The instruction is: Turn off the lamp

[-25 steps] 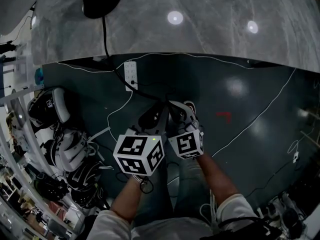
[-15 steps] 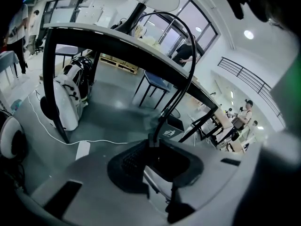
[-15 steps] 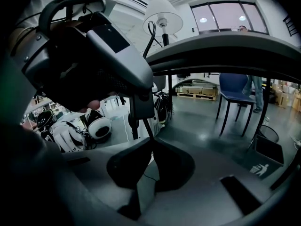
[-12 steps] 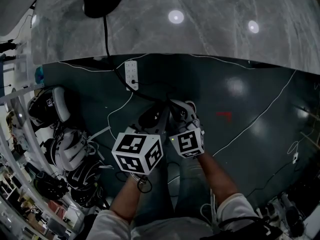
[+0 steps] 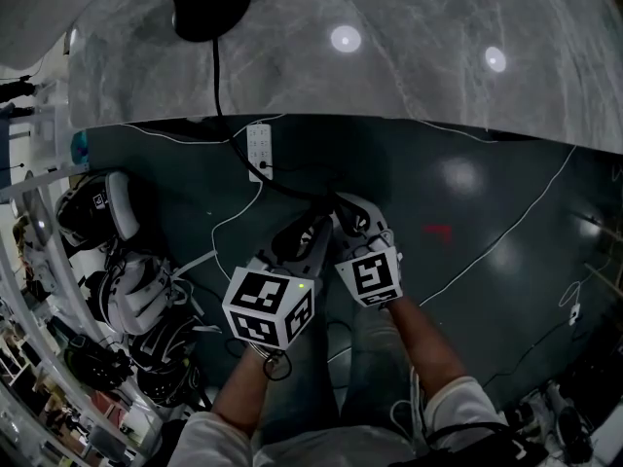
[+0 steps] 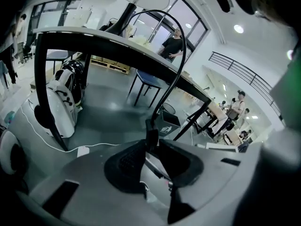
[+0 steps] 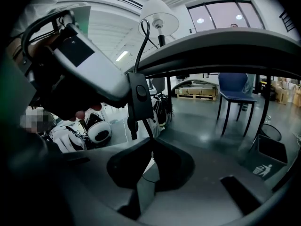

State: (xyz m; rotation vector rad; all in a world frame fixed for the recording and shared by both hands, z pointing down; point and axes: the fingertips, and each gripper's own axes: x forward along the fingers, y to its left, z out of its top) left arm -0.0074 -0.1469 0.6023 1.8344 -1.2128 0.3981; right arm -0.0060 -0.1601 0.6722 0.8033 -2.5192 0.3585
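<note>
The left gripper is held with its fingers clenched on the inline switch, which is seen edge-on at their tips. The right gripper is clamped on the black cord just beneath that switch, so the switch stands directly above its fingertips with its round button turned toward them. From the fingers the cord is carried up in an arc past the edge of the table to the desk lamp, seen high above and beyond the fingers. Its black base is set on the table. A white power strip lies on the floor ahead of the fingers.
</note>
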